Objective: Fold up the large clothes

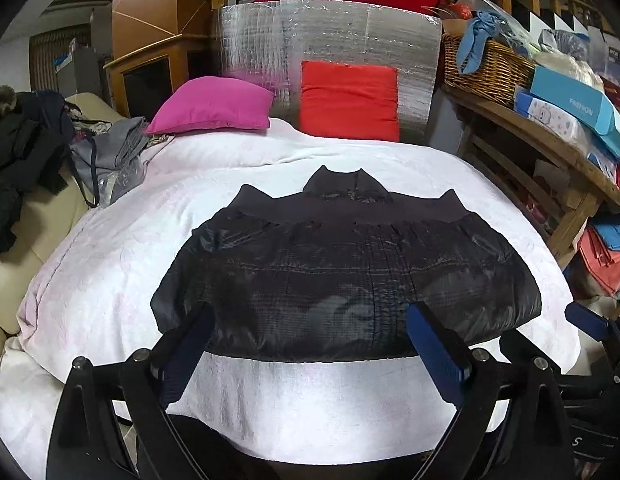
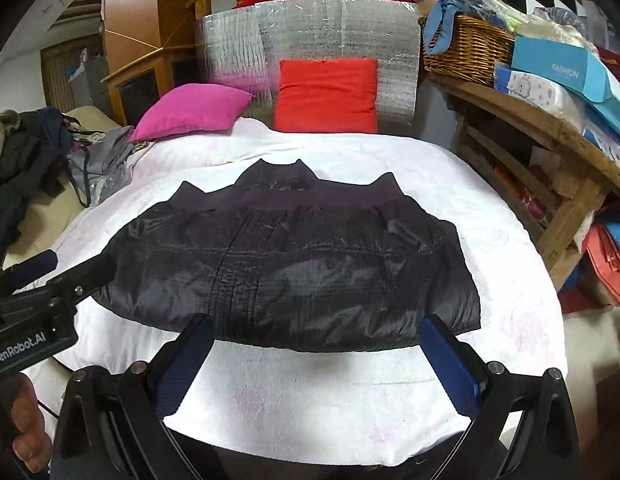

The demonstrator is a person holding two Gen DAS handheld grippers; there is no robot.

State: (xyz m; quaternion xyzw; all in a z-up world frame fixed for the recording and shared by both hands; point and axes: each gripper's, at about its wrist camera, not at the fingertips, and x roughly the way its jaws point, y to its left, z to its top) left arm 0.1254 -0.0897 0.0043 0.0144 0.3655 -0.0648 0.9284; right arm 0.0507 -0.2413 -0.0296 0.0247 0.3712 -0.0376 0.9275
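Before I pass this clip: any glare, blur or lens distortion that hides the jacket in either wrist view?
Left wrist view: strong fisheye bending and dark corners; the black jacket is sharp with mild sheen, and the white cover is bright near the front. Right wrist view: same bending; jacket clear, the silver foil panel glares slightly.

Bed spread with a white textured quilt [image 1: 109, 248]; folded black shiny padded jacket [image 1: 350, 276] lay flat at its middle; magenta square cushion [image 1: 211, 106], red square cushion [image 1: 350, 100], crumpled grey garment [image 1: 109, 156] at the far end
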